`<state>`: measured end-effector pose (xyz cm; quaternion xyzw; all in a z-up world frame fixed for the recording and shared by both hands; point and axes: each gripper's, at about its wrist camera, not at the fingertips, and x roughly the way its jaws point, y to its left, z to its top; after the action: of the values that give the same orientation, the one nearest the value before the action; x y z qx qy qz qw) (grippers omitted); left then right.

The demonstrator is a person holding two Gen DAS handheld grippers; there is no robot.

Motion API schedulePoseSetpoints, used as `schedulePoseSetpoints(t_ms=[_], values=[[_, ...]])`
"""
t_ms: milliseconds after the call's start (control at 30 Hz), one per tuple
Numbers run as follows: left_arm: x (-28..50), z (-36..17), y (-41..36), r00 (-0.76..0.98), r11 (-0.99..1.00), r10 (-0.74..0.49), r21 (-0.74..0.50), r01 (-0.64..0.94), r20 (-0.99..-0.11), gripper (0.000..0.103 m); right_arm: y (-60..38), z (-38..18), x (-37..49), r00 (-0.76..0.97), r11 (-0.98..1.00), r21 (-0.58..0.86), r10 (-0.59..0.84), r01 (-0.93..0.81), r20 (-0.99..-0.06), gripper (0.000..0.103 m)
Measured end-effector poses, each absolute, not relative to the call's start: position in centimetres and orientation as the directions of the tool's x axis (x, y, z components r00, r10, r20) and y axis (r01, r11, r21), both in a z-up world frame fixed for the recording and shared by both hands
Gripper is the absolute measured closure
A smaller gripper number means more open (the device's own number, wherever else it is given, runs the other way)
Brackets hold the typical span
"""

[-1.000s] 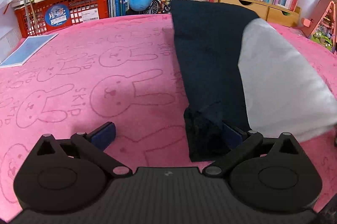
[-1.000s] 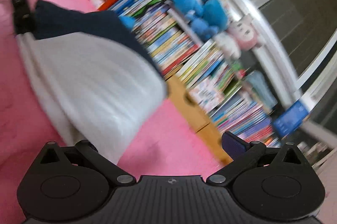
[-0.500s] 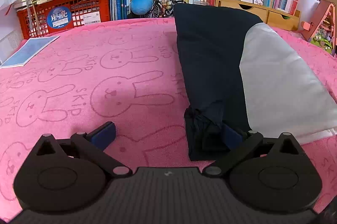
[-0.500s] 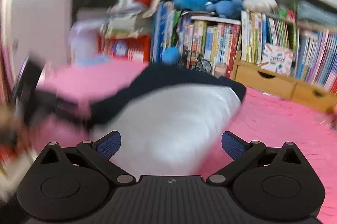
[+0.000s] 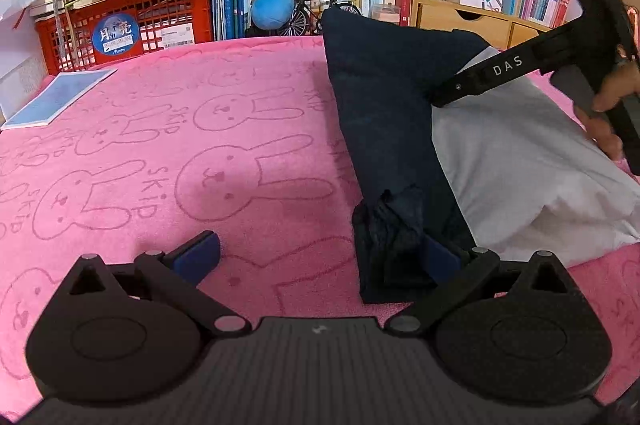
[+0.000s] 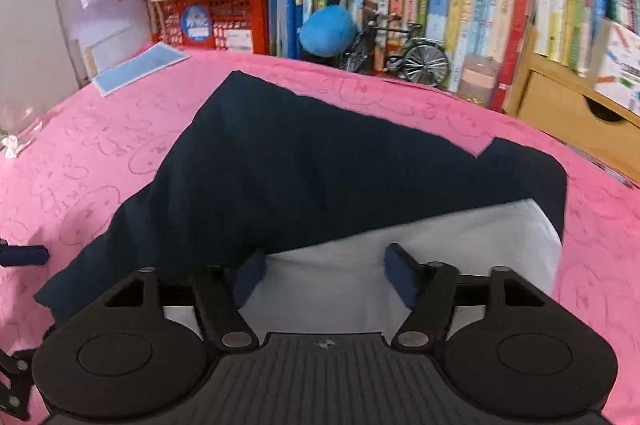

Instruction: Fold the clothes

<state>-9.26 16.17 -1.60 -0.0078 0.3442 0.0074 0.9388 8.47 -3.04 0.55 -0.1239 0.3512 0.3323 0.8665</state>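
We see the navy-and-white garment (image 5: 384, 113) lying on the pink bunny cloth (image 5: 168, 153), right of centre. Left gripper (image 5: 316, 257) spread, its right pad half hidden by bunched navy hem. Right gripper (image 6: 324, 277) spread over the white part; contact unclear, far edge blurred.

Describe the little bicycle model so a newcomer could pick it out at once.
Start at the wall of upright books behind the pink rabbit-print cloth. At their foot, right of the red crate, sits a round blue plush ball; the bicycle model stands immediately right of it. It is the only thing there with spoked wheels.
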Motion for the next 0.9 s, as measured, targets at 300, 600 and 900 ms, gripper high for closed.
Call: schedulePoseSetpoints(t_ms=[300, 600, 900], values=[[-9.6, -0.8, 17.5, 0.732, 1.000, -0.025, -0.023, 0.012, -0.681, 0.000, -10.5, 0.2, 3.6, 0.525, 0.725, 0.073, 0.561, -0.685, -0.640, 0.022], [-10.1, 7.0, 12.3, 0.847, 0.995, 0.004, 0.085, 0.049, -0.532, 0.000, -17.4, 0.6, -2.4, 0.514, 0.745, 0.235, 0.619, -0.624, -0.594, 0.037], [-3.6, -0.7, 3.2, 0.782, 0.987, -0.081, 0.061, 0.151, -0.618, 0.000, -21.1, -2.4, -2.3, 0.422, 0.684, 0.518, 0.727, -0.514, -0.541, 0.033]])
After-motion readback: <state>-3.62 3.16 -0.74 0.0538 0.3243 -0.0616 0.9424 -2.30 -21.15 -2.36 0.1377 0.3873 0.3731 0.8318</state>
